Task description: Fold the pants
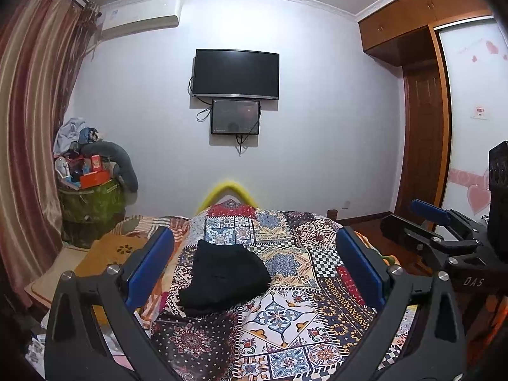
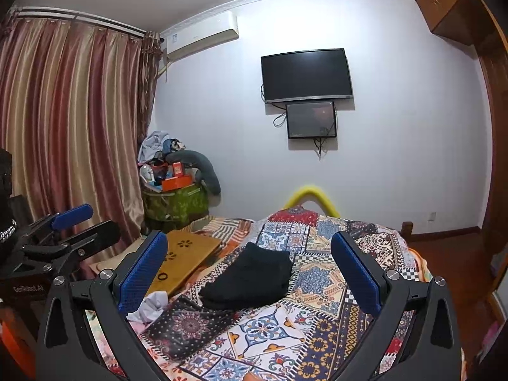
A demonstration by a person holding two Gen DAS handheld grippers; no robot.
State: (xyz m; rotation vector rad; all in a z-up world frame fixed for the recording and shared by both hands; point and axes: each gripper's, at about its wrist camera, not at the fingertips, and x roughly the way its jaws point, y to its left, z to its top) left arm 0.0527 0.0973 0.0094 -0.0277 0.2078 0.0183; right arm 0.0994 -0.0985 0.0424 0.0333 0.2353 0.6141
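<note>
Black pants (image 1: 223, 277) lie folded into a compact stack on the patterned bedspread (image 1: 285, 327), seen also in the right wrist view as a dark bundle of pants (image 2: 250, 276). My left gripper (image 1: 254, 247) is held above the bed, short of the pants, its blue pads wide apart and nothing between them. My right gripper (image 2: 250, 250) is likewise open and raised over the bed, holding nothing. Each gripper shows at the edge of the other's view: the right gripper (image 1: 425, 219) and the left gripper (image 2: 76, 219).
A wooden lap tray (image 2: 187, 260) rests on the bed's left side, with crumpled white cloth (image 2: 152, 304) near it. A cluttered green bin (image 2: 174, 203) stands by the curtain (image 2: 63, 127). A yellow bed rail (image 2: 311, 197) marks the foot. Two screens (image 1: 236, 74) hang on the wall; a wardrobe (image 1: 422, 120) is on the right.
</note>
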